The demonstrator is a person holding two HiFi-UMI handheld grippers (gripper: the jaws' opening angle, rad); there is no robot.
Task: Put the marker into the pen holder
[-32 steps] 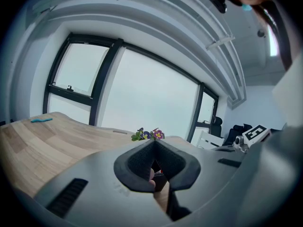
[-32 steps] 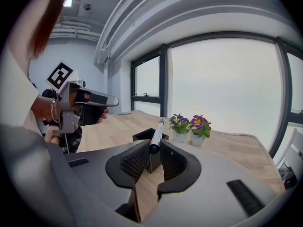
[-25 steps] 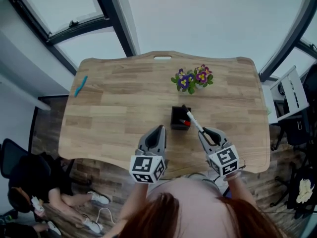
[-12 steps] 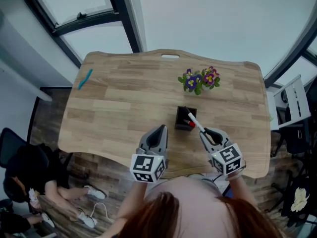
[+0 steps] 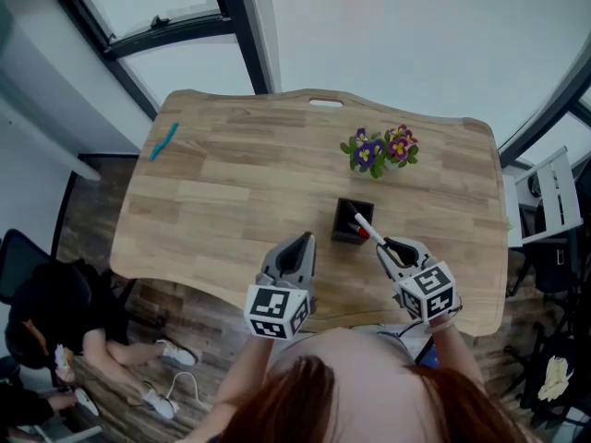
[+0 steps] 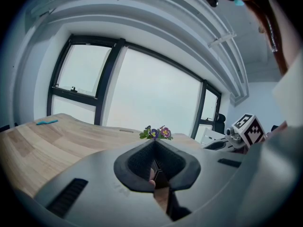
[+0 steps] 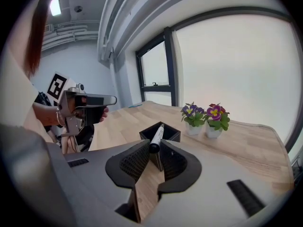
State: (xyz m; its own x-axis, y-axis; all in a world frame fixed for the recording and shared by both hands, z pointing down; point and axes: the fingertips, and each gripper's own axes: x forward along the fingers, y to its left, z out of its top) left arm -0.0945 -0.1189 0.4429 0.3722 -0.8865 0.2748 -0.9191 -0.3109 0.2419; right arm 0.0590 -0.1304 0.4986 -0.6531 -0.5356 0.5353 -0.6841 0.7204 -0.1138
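Wooden table [image 5: 240, 183] takes up most of the head view, and everything we care about sits on its right half.

Left gripper [image 5: 302, 239] is near the front edge, left of the pen holder and apart from it. In the left gripper view [image 6: 154, 143] we see the jaws pressed together with nothing in them, pointing across the table toward the flowers [image 6: 156, 132].

Right gripper [image 5: 387, 245] is just right of the holder. In the right gripper view [image 7: 154, 149] the jaws are only a narrow gap apart and clamp the near end of the marker [image 7: 156, 137].

Pen holder [image 5: 343, 233] is a black square box, open at the top and upright, standing in front of the flowers [image 5: 380, 149]. In the right gripper view its rim [image 7: 173, 132] is straight ahead of the jaws.

The flowers are two small pots side by side, purple and pink blooms [image 7: 205, 117].

Marker [image 5: 364, 224] has a white body with a red band and is tilted, running from the right jaws up-left. Its far end is over the holder's opening. We can't tell if it's below the rim.

A teal item [image 5: 164, 140] lies at the far left corner, well apart from the rest.
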